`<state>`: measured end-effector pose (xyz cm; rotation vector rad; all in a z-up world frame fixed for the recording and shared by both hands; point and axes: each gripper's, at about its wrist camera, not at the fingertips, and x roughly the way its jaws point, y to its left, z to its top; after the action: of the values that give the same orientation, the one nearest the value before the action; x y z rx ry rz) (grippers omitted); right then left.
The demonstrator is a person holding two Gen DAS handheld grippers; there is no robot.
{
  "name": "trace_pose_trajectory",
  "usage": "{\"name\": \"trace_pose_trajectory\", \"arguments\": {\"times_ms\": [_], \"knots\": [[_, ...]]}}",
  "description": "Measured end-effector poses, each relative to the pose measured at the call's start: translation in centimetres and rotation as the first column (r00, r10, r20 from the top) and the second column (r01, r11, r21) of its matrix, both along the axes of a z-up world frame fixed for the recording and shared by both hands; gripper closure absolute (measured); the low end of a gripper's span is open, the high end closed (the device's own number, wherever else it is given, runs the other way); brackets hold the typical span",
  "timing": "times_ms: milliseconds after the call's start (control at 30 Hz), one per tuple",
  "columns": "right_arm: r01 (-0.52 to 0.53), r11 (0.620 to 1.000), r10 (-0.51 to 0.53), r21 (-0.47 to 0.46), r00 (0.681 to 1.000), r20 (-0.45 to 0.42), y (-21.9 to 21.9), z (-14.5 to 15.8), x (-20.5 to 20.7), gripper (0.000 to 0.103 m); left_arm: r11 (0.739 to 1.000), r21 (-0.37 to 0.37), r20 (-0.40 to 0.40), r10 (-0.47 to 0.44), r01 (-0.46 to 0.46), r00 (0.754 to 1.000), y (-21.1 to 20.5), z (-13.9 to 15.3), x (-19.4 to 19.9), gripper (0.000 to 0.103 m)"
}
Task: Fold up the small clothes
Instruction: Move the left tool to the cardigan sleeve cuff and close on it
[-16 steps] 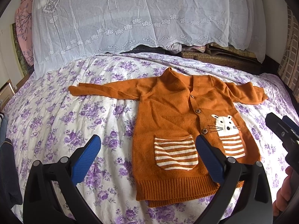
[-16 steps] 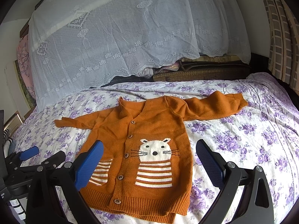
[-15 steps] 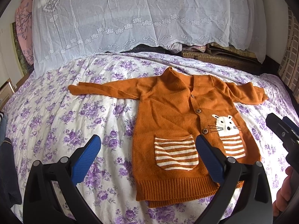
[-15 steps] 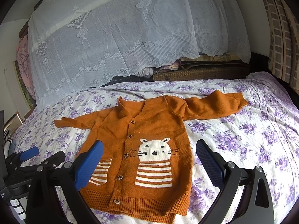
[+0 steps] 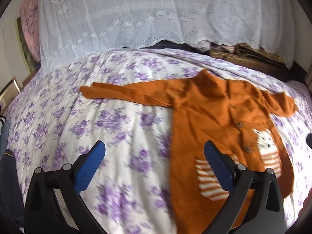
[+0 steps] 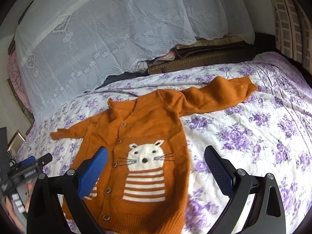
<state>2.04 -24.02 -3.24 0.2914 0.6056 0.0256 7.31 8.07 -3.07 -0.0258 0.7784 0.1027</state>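
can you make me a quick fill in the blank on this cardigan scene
1. The orange cardigan lies flat on a bedspread printed with ____ flowers.
2. The white animal face on the cardigan's front sits above a pocket with white and orange ____.
3. Both the left gripper and the right gripper are ____, holding nothing.
4. Both cardigan sleeves are spread ____ to the sides, not folded in.

Missing words: purple; stripes; open; outward
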Motion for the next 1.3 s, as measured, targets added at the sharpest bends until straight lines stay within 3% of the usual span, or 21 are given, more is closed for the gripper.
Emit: {"name": "trace_pose_trajectory", "arguments": {"times_ms": [100,167,267,400,567,667,733,900,1000,1133,1167,1200,1300], "knots": [[0.02,1.0,-0.02,0.01,1.0,-0.011,-1.9,0.0,0.9,0.004,0.99,-0.138,-0.071,0.031,-0.041,0.997,3.9,-0.4,3.3,0.004],[0.043,0.999,-0.043,0.011,0.999,-0.022,-3.3,-0.1,1.5,0.004,0.967,-0.235,-0.117,0.074,-0.101,0.99,6.5,-1.3,5.5,0.004],[0.068,0.997,-0.068,0.02,0.997,-0.034,-5.3,-0.5,2.2,0.004,0.935,-0.308,-0.169,0.129,-0.176,0.977,9.2,-2.7,8.5,0.004],[0.111,0.992,-0.108,0.065,0.993,-0.045,-8.1,-1.3,3.0,0.004,0.913,-0.334,-0.206,0.17,-0.233,0.964,11.3,-4.1,12.4,0.004],[0.147,0.981,-0.141,0.125,0.989,-0.053,-11.1,-2.1,4.3,0.004,0.883,-0.38,-0.195,0.215,-0.276,0.957,13.8,-5.2,16.0,0.005],[0.175,0.971,-0.167,0.166,0.984,-0.057,-12.9,-2.4,5.0,0.004,0.881,-0.367,-0.187,0.245,-0.299,0.951,14.9,-5.7,17.9,0.018],[0.196,0.963,-0.187,0.186,0.98,-0.066,-14.2,-2.5,5.6,0.004,0.876,-0.364,-0.186,0.264,-0.316,0.946,16.0,-5.9,18.8,0.021],[0.226,0.951,-0.219,0.209,0.974,-0.06,-15.4,-3.2,6.4,0.004,0.821,-0.462,-0.19,0.276,-0.334,0.942,17.7,-5.0,18.6,0.019],[0.226,0.952,-0.216,0.204,0.974,-0.071,-15.3,-4.1,6.7,0.004,0.846,-0.377,-0.216,0.315,-0.377,0.924,16.5,-3.3,19.7,0.014],[0.219,0.957,-0.204,0.19,0.974,-0.093,-15.0,-4.7,7.1,0.004,0.866,-0.161,-0.315,0.409,-0.473,0.856,14.7,-3.9,22.7,0.016],[0.22,0.958,-0.207,0.186,0.974,-0.09,-15.0,-4.7,7.0,0.004,0.864,-0.125,-0.338,0.425,-0.488,0.84,14.7,-4.5,23.4,0.02],[0.218,0.96,-0.206,0.175,0.975,-0.087,-14.8,-4.7,7.0,0.004,0.855,-0.088,-0.359,0.452,-0.512,0.816,15.0,-5.2,24.0,0.033],[0.193,0.968,-0.182,0.16,0.98,-0.081,-14.3,-4.7,6.8,0.004,0.847,-0.124,-0.357,0.448,-0.517,0.82,16.4,-5.7,23.0,0.047]]}}
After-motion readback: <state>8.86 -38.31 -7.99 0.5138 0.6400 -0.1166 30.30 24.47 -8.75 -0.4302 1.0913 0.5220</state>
